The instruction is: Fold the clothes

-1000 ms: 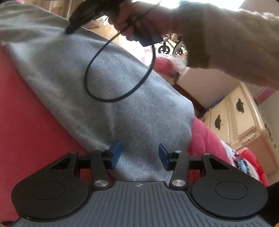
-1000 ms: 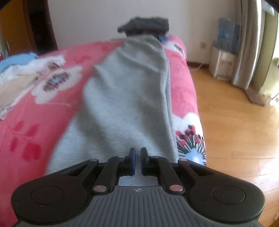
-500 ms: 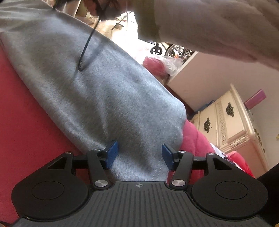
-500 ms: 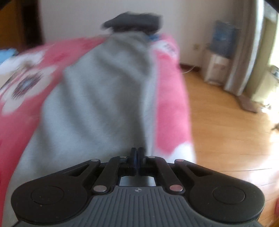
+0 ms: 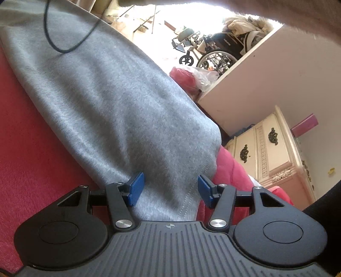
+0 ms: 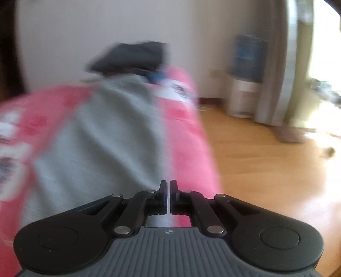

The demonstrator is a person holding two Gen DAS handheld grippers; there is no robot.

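Left gripper [image 5: 168, 188]: jaws apart, blue pads [image 5: 135, 188] either side of the grey garment's hem end, neither pad pressing the cloth; nothing held.
Right gripper [image 6: 168, 197]: jaws together, only a sliver of gap; whether any cloth is pinched between them cannot be told; view badly motion-blurred.
Grey garment [image 5: 110, 102]: fleecy grey cloth lying flat on the pink blanket, long and tapering, stitched hem at the near end in the left wrist view. In the right wrist view the same grey cloth [image 6: 102, 136] runs from the gripper away toward the far end of the bed.
Pink blanket [image 5: 32, 162]: covers the bed, under the garment; white flower print visible in the right wrist view, smeared by blur.
Black cable [image 5: 64, 45]: loop hanging over the garment, top left of the left wrist view.
Sleeve [image 5: 287, 15]: pale fuzzy sleeve across the top edge of the left wrist view.
Dark pile [image 6: 130, 56]: dark folded clothes at the far end of the bed, blurred.
Dresser [image 5: 275, 153]: cream, ornate dark handles, beyond the bed.
Wheelchair [image 5: 215, 53]: in the bright area behind.
Floor [image 6: 266, 162]: wood, right of the bed.
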